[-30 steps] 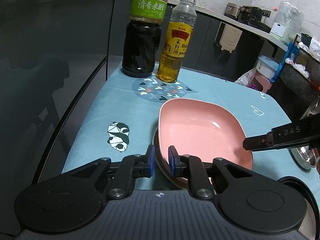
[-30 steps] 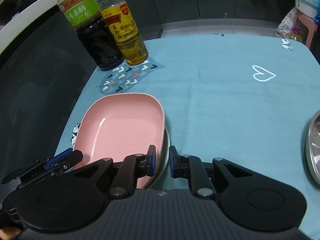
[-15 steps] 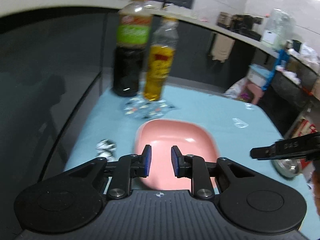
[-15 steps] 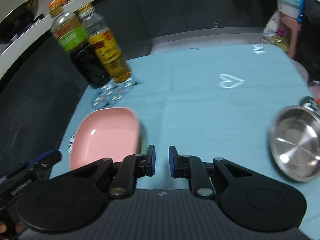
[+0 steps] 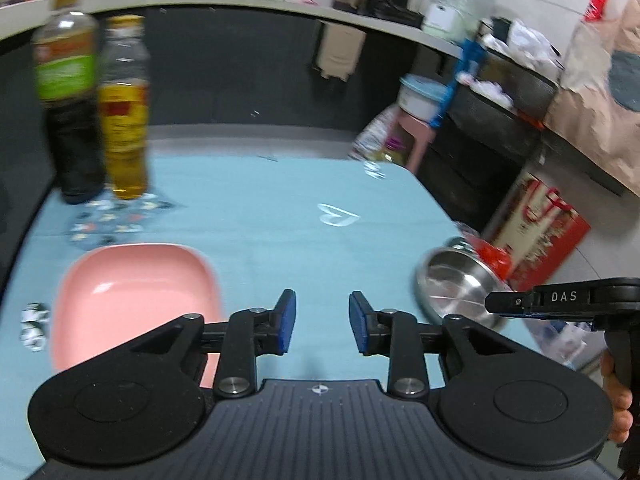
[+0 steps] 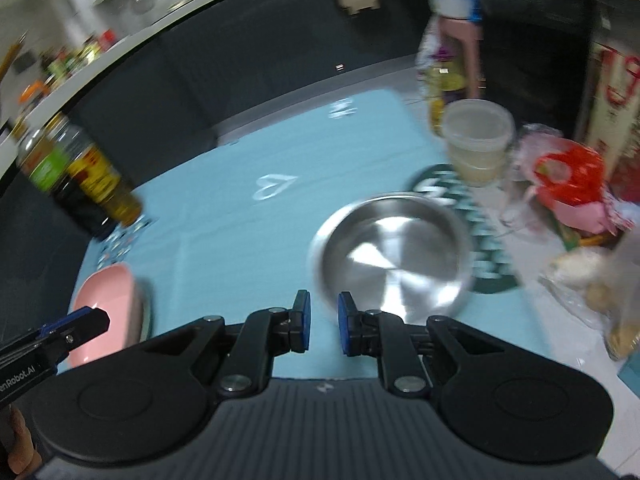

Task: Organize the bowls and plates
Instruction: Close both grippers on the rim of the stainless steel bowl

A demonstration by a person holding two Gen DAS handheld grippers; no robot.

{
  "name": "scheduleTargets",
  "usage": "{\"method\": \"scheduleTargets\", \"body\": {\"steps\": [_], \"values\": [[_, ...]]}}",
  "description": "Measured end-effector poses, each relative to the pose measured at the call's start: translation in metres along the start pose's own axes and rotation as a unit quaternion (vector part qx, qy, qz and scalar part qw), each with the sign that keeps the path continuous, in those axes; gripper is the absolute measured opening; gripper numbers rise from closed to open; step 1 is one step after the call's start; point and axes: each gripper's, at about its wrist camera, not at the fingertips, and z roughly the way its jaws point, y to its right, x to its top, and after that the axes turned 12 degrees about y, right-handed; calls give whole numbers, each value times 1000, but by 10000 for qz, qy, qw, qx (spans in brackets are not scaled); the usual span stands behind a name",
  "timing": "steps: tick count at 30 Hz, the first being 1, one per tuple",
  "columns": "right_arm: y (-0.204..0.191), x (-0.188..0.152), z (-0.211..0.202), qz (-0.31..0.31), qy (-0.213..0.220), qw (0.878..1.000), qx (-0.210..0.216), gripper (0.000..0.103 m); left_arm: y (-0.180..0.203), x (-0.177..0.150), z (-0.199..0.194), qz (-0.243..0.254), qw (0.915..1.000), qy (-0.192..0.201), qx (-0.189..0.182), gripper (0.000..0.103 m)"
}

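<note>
Leftward on bench (image 5: 256, 240): pink plate (image 5: 132, 296), stacked on another dish whose rim just shows; likely light rigid plastic, slick glaze, best pinched at raised rim. Centre: left gripper (image 5: 322, 322) jaws opening, nothing between, over bare cloth. Right gripper (image 6: 323, 326) jaws narrow, opening, empty, just short of steel bowl (image 6: 394, 252). Bowl near right bench edge; probably light, stiff, slippery, thin lip; grip near rim.
</note>
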Motion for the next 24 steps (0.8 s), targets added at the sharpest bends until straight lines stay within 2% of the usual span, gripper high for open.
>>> {"method": "scheduleTargets", "body": {"steps": [4, 11, 15, 19, 24], "values": [[30, 2, -6, 364, 134, 9991, -179, 27, 29, 1, 30, 5, 9994, -281, -205, 31], [60, 6, -3, 759, 229, 9967, -189, 27, 65, 1, 82, -120, 9970, -712, -288, 31], [74, 10, 9, 1023, 171, 9945, -153, 27, 80, -1, 105, 73, 9964, -839, -92, 31], [86, 8, 22, 1277, 65, 9917, -138, 27, 86, -4, 120, 177, 9952, -960, -21, 31], [89, 8, 24, 1290, 74, 9915, -121, 27, 91, -9, 132, 241, 9940, -1063, 18, 31]]}}
